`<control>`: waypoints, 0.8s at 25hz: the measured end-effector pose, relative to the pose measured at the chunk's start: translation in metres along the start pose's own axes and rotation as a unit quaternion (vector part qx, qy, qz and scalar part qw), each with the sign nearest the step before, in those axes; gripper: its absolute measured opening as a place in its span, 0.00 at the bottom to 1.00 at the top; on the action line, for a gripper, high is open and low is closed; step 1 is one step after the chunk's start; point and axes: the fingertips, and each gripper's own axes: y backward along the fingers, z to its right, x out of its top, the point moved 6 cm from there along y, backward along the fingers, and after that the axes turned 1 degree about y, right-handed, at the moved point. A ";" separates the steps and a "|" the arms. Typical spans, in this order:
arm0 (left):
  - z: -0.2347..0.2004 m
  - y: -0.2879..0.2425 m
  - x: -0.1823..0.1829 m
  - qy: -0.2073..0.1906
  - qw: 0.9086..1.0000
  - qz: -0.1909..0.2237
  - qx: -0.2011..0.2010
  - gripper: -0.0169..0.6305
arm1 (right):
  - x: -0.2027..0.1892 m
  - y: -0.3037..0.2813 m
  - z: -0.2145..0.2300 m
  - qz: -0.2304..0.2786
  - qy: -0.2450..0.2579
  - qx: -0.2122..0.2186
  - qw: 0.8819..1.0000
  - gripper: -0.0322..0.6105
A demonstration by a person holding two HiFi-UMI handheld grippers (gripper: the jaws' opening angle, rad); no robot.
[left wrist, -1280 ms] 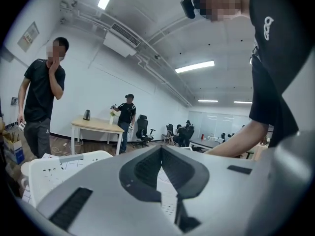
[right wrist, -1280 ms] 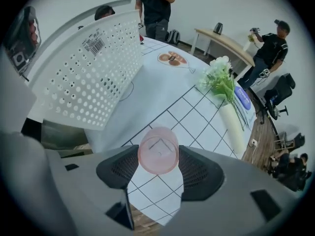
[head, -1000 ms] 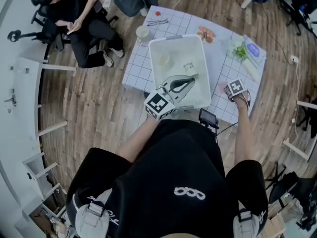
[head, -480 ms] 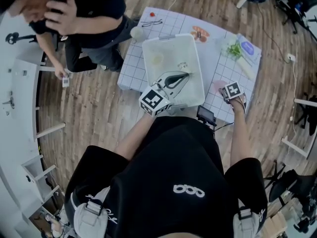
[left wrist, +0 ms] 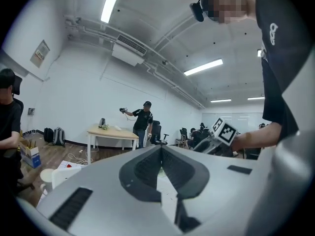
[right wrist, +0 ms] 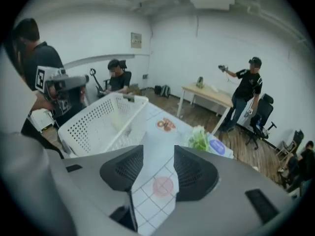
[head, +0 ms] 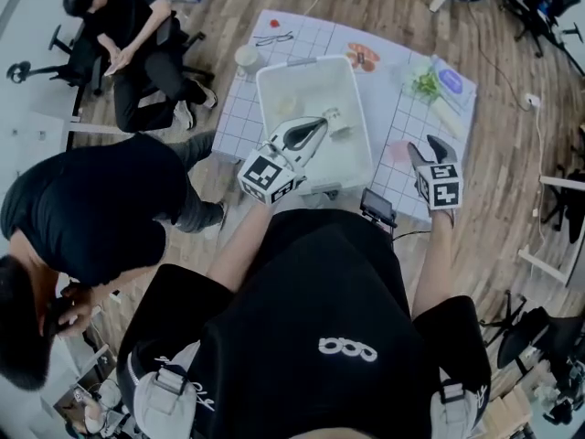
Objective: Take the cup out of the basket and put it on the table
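Observation:
The white slatted basket (head: 274,73) (right wrist: 98,124) stands on the gridded table (head: 393,122). Two small pale things (head: 334,122) lie inside it; I cannot tell which is a cup. My left gripper (head: 324,123) (left wrist: 161,149) hovers over the basket, shut with nothing in it. My right gripper (head: 423,146) (right wrist: 158,149) hangs above the table's right part, open and empty; its jaws have just been closing a little. Below it a pink round thing (head: 399,151) (right wrist: 162,186) sits on the table. A white cup (head: 247,58) stands left of the basket.
Greens (head: 425,85), a blue-labelled packet (head: 452,80), an orange item (head: 363,58) and glasses (head: 272,37) lie along the table's far side. A dark device (head: 377,207) sits at the near edge. One person (head: 82,208) stands at left; another (head: 137,35) sits beyond.
My right gripper has risen from beside the pink thing and tipped downward. A person in black has walked round to the table's left side. The left gripper has barely shifted.

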 end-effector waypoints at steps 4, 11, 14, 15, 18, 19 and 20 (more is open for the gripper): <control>-0.009 0.016 0.003 0.001 1.000 0.006 0.027 0.04 | 0.054 0.033 -0.029 0.144 0.021 -0.006 0.989 0.15; -0.021 0.045 0.003 0.002 0.998 0.012 0.069 0.04 | 0.095 0.046 -0.086 0.262 0.046 0.063 0.962 0.09; -0.024 0.055 0.003 0.005 0.997 0.013 0.082 0.04 | 0.102 0.040 -0.104 0.262 0.061 0.086 0.959 0.09; -0.025 0.058 0.003 0.005 0.996 0.013 0.085 0.04 | 0.104 0.039 -0.109 0.261 0.065 0.092 0.959 0.09; -0.026 0.065 0.004 0.007 0.996 0.013 0.092 0.04 | 0.109 0.036 -0.117 0.257 0.074 0.105 0.958 0.09; -0.026 0.067 0.004 0.008 0.995 0.013 0.094 0.04 | 0.111 0.035 -0.119 0.256 0.077 0.108 0.957 0.09; -0.027 0.068 0.004 0.009 0.995 0.014 0.096 0.04 | 0.112 0.035 -0.121 0.255 0.080 0.111 0.957 0.09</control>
